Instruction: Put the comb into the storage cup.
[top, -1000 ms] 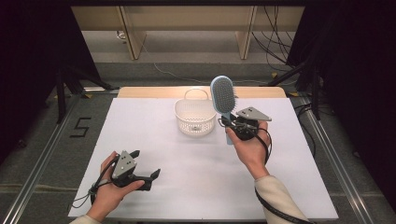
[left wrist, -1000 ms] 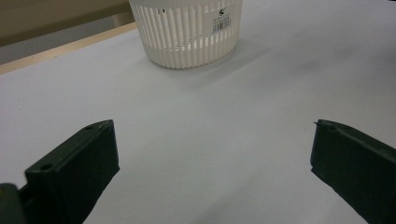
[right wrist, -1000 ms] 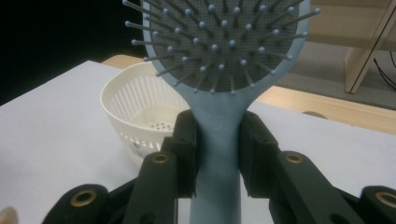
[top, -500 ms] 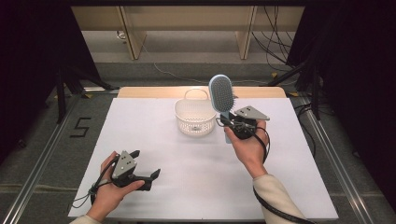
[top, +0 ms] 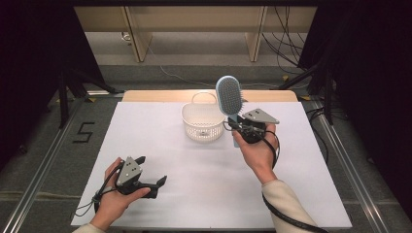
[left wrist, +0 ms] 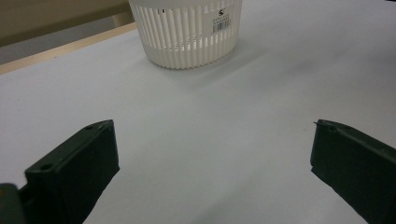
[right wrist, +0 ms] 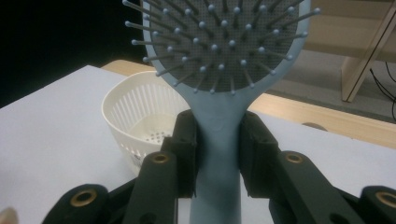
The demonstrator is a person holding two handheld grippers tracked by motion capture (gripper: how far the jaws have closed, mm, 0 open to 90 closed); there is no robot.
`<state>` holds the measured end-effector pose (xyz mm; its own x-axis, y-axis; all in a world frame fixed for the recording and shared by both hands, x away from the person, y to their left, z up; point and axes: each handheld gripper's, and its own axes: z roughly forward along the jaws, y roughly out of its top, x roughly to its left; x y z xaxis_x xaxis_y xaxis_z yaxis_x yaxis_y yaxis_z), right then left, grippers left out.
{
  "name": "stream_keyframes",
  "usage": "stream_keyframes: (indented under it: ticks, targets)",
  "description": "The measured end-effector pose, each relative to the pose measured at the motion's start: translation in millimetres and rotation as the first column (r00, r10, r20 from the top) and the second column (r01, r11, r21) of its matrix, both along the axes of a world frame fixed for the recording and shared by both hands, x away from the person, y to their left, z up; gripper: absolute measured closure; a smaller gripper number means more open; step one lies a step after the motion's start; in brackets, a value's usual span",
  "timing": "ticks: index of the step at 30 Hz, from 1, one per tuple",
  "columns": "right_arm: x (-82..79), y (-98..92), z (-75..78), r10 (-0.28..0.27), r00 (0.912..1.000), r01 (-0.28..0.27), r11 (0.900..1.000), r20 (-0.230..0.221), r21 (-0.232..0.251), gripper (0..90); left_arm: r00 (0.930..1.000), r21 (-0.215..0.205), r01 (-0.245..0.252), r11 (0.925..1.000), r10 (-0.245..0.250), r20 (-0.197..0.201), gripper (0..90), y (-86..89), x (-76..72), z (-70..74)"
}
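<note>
Right gripper [top: 236, 127] clamps the handle of a pale blue hairbrush [top: 228, 95], holding it upright just beside the white slatted basket [top: 202, 124] near the table's [top: 145, 126] far edge. Left gripper [top: 153, 171] rests wide open and empty near the front edge, with bare white tabletop between it and the basket.

A white slatted plastic basket [top: 203, 124] stands toward the far middle of the white table [top: 160, 145], the lone obstacle on its surface. A pale blue bristled hairbrush [top: 228, 96], held upright just beside its right rim, crowds that side; bare tabletop lies open elsewhere.
</note>
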<state>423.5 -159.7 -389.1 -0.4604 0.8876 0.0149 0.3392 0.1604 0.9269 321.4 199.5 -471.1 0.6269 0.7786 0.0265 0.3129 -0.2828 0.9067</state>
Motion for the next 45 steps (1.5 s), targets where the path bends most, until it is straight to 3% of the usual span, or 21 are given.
stream_keyframes:
  ticks: [45]
  targets:
    - [8.8,11.0,12.8,0.002,0.9993,-0.002,1.000,0.038,-0.007,70.6,1.0000,-0.003,0.000,1.0000,0.000,0.000,0.3,-0.1,-0.2,0.0]
